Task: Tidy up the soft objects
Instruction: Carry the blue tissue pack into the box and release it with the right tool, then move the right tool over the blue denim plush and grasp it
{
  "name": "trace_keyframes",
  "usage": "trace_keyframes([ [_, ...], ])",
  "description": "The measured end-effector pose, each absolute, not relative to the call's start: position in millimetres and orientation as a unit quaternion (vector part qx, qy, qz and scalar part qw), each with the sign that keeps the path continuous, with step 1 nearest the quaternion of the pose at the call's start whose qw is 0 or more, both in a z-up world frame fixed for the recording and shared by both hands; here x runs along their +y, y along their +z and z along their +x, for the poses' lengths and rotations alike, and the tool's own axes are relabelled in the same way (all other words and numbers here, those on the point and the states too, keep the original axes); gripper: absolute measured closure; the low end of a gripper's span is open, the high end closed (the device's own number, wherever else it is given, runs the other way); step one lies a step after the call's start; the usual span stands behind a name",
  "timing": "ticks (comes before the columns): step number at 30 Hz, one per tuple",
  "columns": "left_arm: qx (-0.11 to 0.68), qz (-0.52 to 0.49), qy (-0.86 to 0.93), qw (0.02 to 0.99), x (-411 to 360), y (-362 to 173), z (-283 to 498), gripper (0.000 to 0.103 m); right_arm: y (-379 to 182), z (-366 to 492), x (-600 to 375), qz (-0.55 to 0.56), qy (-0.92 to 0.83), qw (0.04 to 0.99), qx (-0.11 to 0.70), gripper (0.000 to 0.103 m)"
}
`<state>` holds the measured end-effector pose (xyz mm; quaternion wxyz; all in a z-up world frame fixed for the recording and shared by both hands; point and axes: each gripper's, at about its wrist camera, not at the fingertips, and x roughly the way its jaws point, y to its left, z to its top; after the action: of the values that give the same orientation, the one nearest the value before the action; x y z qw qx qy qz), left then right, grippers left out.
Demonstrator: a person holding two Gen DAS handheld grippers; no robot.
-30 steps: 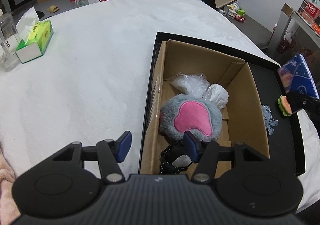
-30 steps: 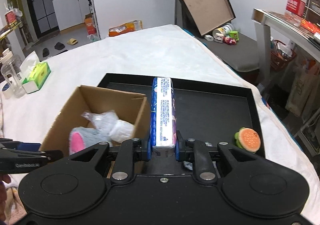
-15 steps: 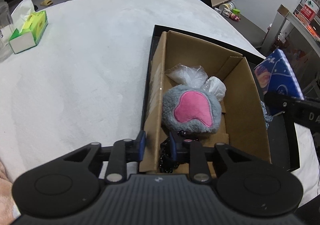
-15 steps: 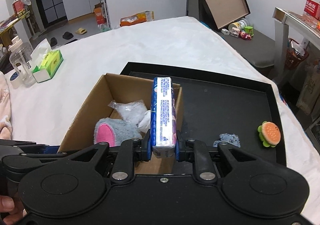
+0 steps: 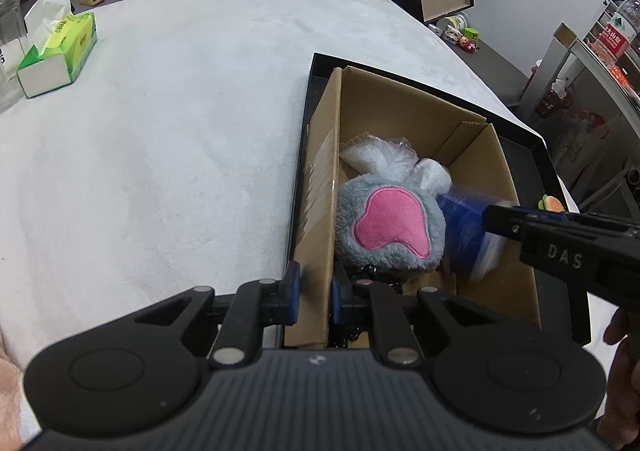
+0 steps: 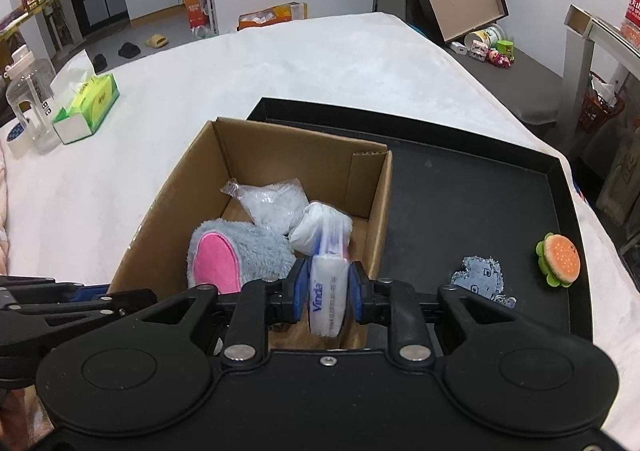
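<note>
A cardboard box [image 5: 472,139] [image 6: 296,143] stands in a black tray [image 6: 472,187]. Inside lie a grey plush with a pink patch [image 5: 390,225] [image 6: 236,251] and clear bags of white stuff [image 6: 272,199]. My left gripper [image 5: 314,293] is shut on the box's left wall near its front corner. My right gripper [image 6: 326,287] is shut on a blue and white tissue pack [image 6: 326,287] [image 5: 464,235], tilted down into the box beside the plush.
A burger toy [image 6: 558,259] and a small grey cloth [image 6: 482,277] lie in the tray right of the box. A green tissue box [image 5: 60,49] and a clear bottle [image 6: 34,107] stand far left on the white cover.
My left gripper closed on the box's left wall. My right gripper moved left over the box and lowered the tissue pack into it, tilting it downward.
</note>
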<state>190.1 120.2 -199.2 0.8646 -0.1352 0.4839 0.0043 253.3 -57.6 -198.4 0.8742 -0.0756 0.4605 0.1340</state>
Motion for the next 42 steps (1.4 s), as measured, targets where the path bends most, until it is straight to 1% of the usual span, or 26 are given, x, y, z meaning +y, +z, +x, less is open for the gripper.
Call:
trace_keyframes([
  [7, 0.485, -0.137, 0.001, 0.864, 121.0, -199.1, 190.7, 0.089, -197.9, 251.5, -58.8, -0.072, 0.135, 0.875, 0.459, 0.081],
  [18, 0.493, -0.134, 0.005, 0.860, 119.3, -198.0, 192.9, 0.088, -169.4, 248.1, -90.1, -0.051, 0.125, 0.891, 0.433, 0.080],
  [21, 0.493, -0.126, 0.010, 0.861, 117.2, -196.2, 192.8, 0.085, -167.3, 248.3, -101.7, -0.051, 0.118, 0.893, 0.431, 0.080],
  [25, 0.495, -0.120, 0.016, 0.860, 115.4, -193.0, 194.1, 0.084, -169.9, 249.1, -117.4, -0.047, 0.113, 0.892, 0.434, 0.079],
  [29, 0.495, -0.111, 0.026, 0.861, 113.4, -188.1, 196.6, 0.077, -174.9, 249.0, -131.4, -0.049, 0.110, 0.890, 0.439, 0.076],
  [34, 0.494, -0.099, 0.037, 0.863, 110.0, -181.4, 199.2, 0.059, -181.6, 251.1, -147.1, -0.049, 0.106, 0.889, 0.443, 0.071],
  [35, 0.493, -0.096, 0.038, 0.864, 108.9, -180.1, 199.7, 0.057, -183.0, 252.3, -149.9, -0.049, 0.105, 0.888, 0.444, 0.070],
  [36, 0.493, -0.093, 0.040, 0.864, 107.7, -179.2, 200.4, 0.054, -184.1, 253.0, -152.1, -0.050, 0.105, 0.888, 0.444, 0.066],
  [37, 0.493, -0.091, 0.042, 0.864, 106.5, -178.3, 201.2, 0.052, -185.5, 254.1, -154.4, -0.051, 0.105, 0.888, 0.444, 0.060],
  [38, 0.493, -0.088, 0.044, 0.865, 105.1, -177.7, 201.7, 0.051, -187.1, 255.2, -156.6, -0.053, 0.106, 0.889, 0.443, 0.058],
  [42, 0.497, -0.080, 0.045, 0.863, 100.0, -177.5, 203.6, 0.049, -198.6, 264.8, -168.1, -0.045, 0.109, 0.886, 0.448, 0.056],
])
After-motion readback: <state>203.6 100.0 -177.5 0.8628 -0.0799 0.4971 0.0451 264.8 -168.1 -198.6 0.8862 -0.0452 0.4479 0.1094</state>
